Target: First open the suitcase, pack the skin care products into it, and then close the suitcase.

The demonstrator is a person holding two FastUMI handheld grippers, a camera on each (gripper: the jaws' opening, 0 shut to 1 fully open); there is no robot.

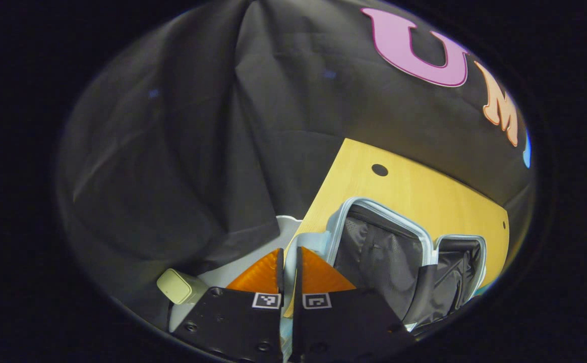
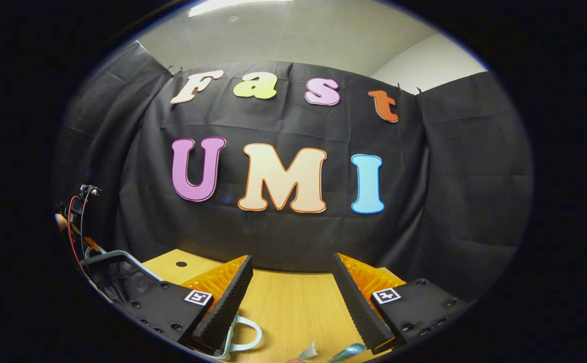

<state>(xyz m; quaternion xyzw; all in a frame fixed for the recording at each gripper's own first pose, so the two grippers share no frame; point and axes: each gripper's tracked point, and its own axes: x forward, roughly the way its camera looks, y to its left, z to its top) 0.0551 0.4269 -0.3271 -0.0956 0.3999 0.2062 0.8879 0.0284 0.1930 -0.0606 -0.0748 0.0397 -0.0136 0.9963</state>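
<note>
On bench (image 1: 414, 191), suitcase (image 1: 374, 247) lies open, unpacked; left claw (image 1: 288, 267) nearly together on nothing, right claw (image 2: 291, 297) apart above skin care products (image 2: 346, 352); packing step, next judged: grasp one

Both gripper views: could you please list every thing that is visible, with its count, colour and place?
suitcase: one, open, pale blue rim with dark lining, lying on the table; in the right gripper view at lower left.
suitcase handle: one, pale blue loop, on the table beside the right tool's finger.
table: one, light wood with a dark round hole, under the suitcase.
small box: one, cream, below the table's edge at lower left in the left gripper view.
skin care products: two small items, one blue-green and one pale, at the near table edge; details too small to tell.
left tool: one, fingers nearly together, nothing between them.
right tool: one, fingers wide apart, above the table.
</note>
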